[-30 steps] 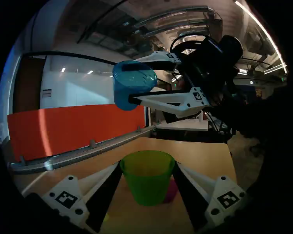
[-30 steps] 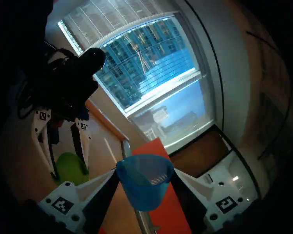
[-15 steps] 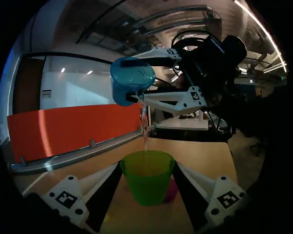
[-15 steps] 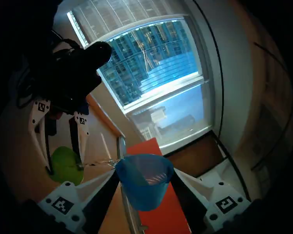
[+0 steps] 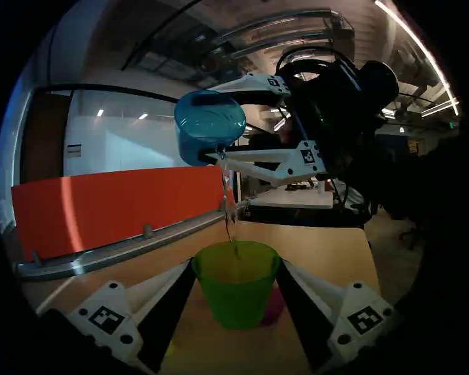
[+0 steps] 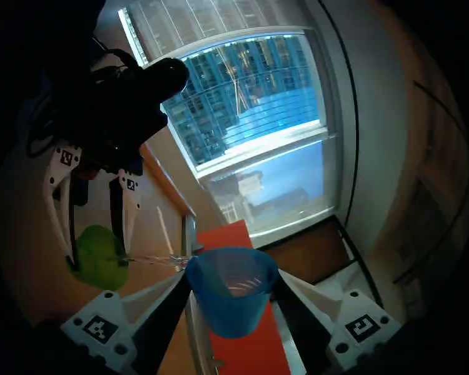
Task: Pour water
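Whereas no water was falling a second ago, a thin stream (image 5: pixel 226 200) is now poured from the tilted blue cup (image 5: pixel 208 128), held high at centre, into the green cup (image 5: pixel 236 290) near and below it. Pouring is judged underway. The blue cup is clamped between the right gripper's (image 6: pixel 232 278) fingers, and the green cup between the left gripper's (image 5: pixel 234 270).

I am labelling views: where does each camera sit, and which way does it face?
Left gripper view: on the left gripper, facing level across the table; own fingers clamp the green cup.
Right gripper view: on the right gripper, rolled sideways, facing a window; own fingers clamp the blue cup.
Shared: both cups, the water stream.
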